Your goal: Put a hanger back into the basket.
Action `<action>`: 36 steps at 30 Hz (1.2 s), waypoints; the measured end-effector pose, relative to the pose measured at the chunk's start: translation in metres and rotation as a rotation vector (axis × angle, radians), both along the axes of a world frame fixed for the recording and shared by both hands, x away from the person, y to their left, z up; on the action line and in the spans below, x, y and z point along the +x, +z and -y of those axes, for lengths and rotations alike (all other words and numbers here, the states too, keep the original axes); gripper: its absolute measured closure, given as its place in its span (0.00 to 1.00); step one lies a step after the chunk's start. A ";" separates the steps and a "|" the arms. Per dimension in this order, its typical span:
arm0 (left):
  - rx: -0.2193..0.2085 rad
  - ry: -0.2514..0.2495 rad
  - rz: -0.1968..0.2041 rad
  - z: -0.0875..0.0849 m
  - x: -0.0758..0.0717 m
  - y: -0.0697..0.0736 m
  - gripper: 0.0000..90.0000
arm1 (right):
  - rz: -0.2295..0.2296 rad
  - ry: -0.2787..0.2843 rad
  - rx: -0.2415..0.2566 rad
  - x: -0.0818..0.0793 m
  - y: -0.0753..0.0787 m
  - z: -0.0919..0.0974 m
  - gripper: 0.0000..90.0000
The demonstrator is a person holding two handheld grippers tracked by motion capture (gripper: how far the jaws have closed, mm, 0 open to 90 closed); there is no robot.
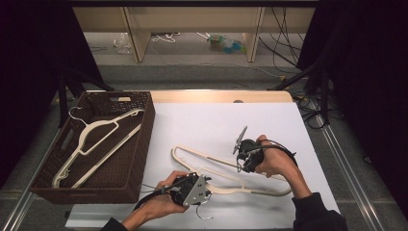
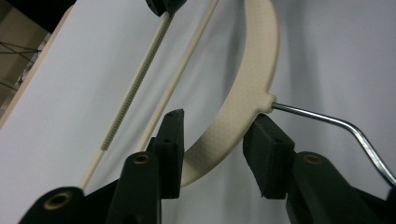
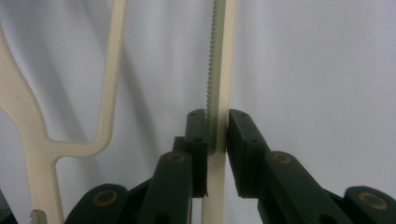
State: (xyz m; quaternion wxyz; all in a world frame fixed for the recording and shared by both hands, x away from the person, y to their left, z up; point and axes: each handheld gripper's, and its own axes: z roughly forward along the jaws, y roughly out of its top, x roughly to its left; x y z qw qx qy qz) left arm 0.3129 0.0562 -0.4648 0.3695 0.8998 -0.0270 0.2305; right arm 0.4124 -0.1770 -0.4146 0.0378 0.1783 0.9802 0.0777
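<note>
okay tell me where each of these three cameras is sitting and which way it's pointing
High view: fixed above the person's side, looking forward and down on the white table, basket and hanger; both forearms and hands show, with the left hand-held gripper and right hand-held gripper.
Left gripper view: rides the left hand-held gripper, looking along its black jaws at the hanger's neck.
Right gripper view: rides the right hand-held gripper, jaws clamped on the ridged bar.
Shared: all three show the same cream hanger.

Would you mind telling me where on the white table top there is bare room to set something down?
The white table top is bare along its far edge and right side beyond the hanger. The near middle is crowded by that hanger and both grippers, left and right. The basket holds another hanger.
</note>
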 end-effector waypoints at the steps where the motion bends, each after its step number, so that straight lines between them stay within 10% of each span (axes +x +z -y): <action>1: 0.018 -0.018 0.020 0.000 -0.001 0.002 0.71 | -0.006 -0.004 -0.006 0.000 0.000 0.000 0.88; 8: 0.008 -0.064 0.093 0.003 -0.005 0.025 0.84 | -0.035 0.047 0.002 0.001 -0.006 0.002 0.98; 13: 0.020 -0.082 0.083 0.003 -0.004 0.036 0.90 | -0.103 0.054 0.094 -0.002 -0.004 0.000 0.98; 24: -0.064 -0.002 -0.012 -0.010 0.007 0.060 0.92 | 0.102 -0.179 0.336 0.002 0.041 0.026 0.57; 30: -0.142 0.043 -0.098 -0.021 0.017 0.074 0.93 | 0.223 -0.259 0.547 -0.002 0.075 0.042 0.48; 36: -0.200 0.114 -0.192 -0.030 0.025 0.084 0.93 | 0.274 -0.266 0.602 -0.013 0.099 0.054 0.46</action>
